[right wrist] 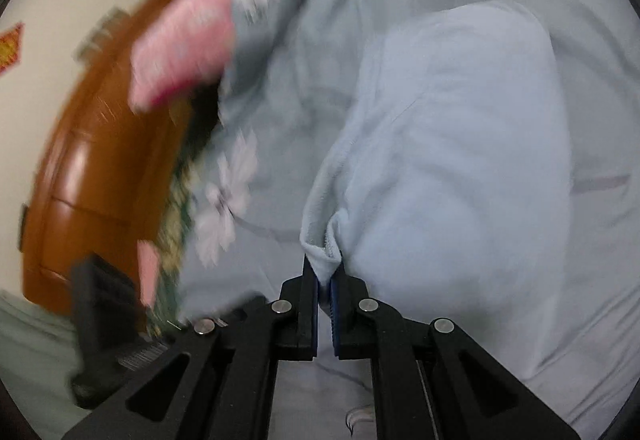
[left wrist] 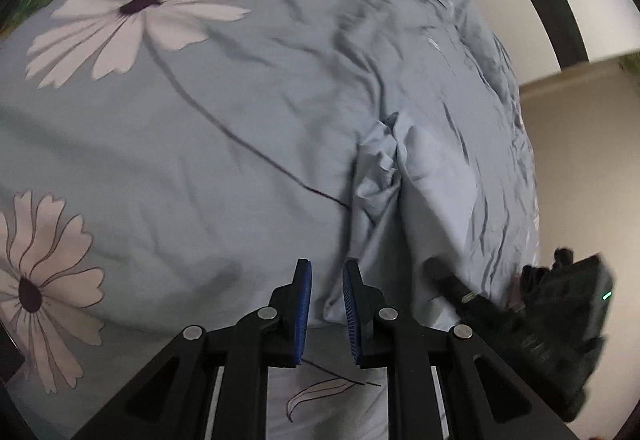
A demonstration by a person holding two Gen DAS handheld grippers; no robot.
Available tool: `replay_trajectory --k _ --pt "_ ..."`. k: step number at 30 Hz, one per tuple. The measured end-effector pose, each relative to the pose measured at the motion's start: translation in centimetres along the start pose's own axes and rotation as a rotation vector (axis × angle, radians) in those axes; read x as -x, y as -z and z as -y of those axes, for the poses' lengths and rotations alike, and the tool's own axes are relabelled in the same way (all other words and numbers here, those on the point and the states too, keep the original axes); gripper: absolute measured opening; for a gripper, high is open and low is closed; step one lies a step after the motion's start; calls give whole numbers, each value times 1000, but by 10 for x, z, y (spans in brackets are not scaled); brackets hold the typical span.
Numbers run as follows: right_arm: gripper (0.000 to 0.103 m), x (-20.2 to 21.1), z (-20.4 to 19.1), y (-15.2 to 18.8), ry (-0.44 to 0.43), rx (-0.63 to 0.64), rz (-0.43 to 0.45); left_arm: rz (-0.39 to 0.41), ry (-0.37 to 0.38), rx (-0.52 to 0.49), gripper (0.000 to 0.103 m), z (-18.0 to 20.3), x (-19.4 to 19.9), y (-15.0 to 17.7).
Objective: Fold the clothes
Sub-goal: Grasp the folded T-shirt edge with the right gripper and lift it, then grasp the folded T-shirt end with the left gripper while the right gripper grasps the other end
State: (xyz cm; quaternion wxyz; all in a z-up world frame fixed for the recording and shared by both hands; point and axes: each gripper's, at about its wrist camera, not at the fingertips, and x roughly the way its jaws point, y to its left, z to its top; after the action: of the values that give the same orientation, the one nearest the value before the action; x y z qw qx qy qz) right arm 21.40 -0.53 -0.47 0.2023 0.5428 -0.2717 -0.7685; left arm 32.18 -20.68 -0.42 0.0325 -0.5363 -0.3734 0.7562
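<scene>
A pale blue garment [left wrist: 436, 200] lies crumpled on a grey-blue bedsheet with white daisy prints [left wrist: 168, 128]. My left gripper [left wrist: 327, 272] hovers over the garment's near edge with a narrow gap between its blue pads; nothing is clearly pinched. In the right wrist view the same garment [right wrist: 452, 144] rises in a long fold, and my right gripper [right wrist: 325, 272] is shut on its hemmed corner. The right gripper also shows in the left wrist view [left wrist: 560, 304] at the lower right, over the garment's edge.
A brown wooden headboard [right wrist: 92, 160] curves along the left of the right wrist view, with a pink cloth [right wrist: 184, 44] blurred beside it. A pale wall and dark frame [left wrist: 552, 12] stand beyond the bed's right edge.
</scene>
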Motion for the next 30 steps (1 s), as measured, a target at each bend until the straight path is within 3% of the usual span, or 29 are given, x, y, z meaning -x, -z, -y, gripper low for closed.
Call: replay_trajectory --k 6,10,13,15,17,20,22,23,26,30 --pt "6 -20 -12 14 48 52 -48 -16 44 57 19 -20 1 -2" --pt "9 -21 -12 19 72 118 -105 -41 65 32 30 -6 -6 -5" --pt "22 -4 -4 29 32 134 -132 -66 96 9 39 5 -13 -8" --pt "40 8 5 35 11 128 -143 -81 123 -9 42 14 -19 -10" --pt "40 21 15 40 26 119 -130 -91 102 -54 45 26 -28 -13" --pt "40 47 53 41 89 -3 -52 -112 -4 -114 45 32 -46 -11" --pt "40 52 73 43 102 -75 -32 -127 -81 -151 40 35 -59 -9" --pt "40 52 81 44 103 -107 -28 -127 -93 -156 26 35 -61 -8" --pt "40 52 106 48 106 -205 -15 -108 -52 -133 8 33 -55 0" --pt "40 52 125 53 86 -304 14 -85 -17 -136 6 41 -41 4"
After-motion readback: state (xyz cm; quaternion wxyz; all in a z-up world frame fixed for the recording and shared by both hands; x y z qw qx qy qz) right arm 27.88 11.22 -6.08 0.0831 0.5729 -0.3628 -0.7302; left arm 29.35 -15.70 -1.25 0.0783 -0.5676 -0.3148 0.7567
